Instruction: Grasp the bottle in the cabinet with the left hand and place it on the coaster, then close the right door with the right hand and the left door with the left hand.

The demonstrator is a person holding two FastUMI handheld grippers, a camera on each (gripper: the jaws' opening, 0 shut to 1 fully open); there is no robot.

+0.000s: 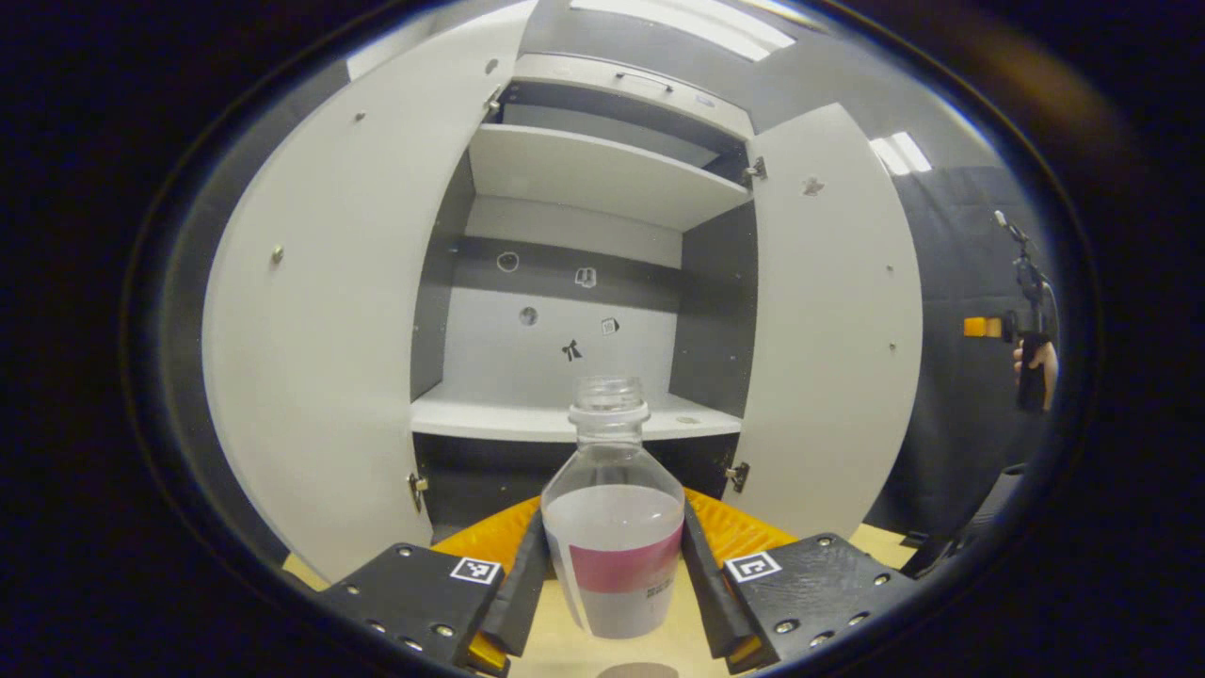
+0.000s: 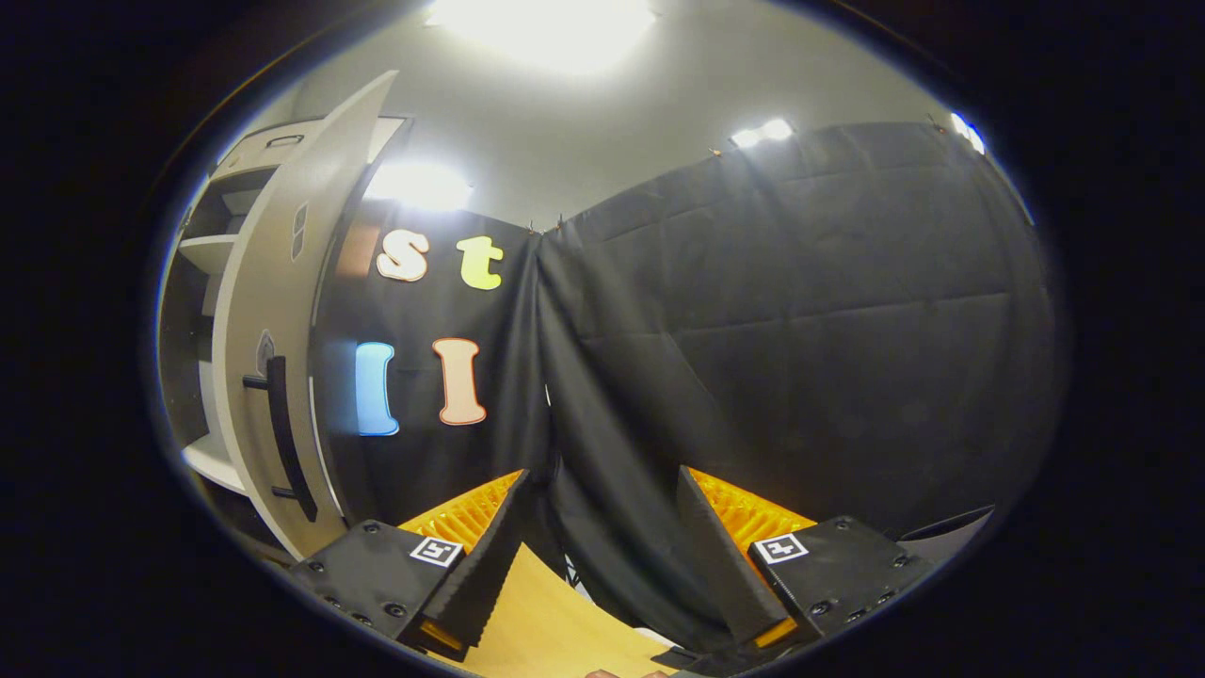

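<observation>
Bottle [image 1: 614,527]: clear, capless, pink-banded label

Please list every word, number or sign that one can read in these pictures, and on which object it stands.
None can be read.
Bottle label: small dark print, too blurred to read.
Stickers on the cabinet back wall: too small to read.
Square marker on the left tongs: a pattern, no words.

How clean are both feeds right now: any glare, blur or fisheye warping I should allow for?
Left gripper view: sharp; bottle crisp between the left gripper fingers, cabinet doors bowed by fisheye. Right gripper view: ceiling light blown out, door handle curved, cloth dim but readable.
</observation>
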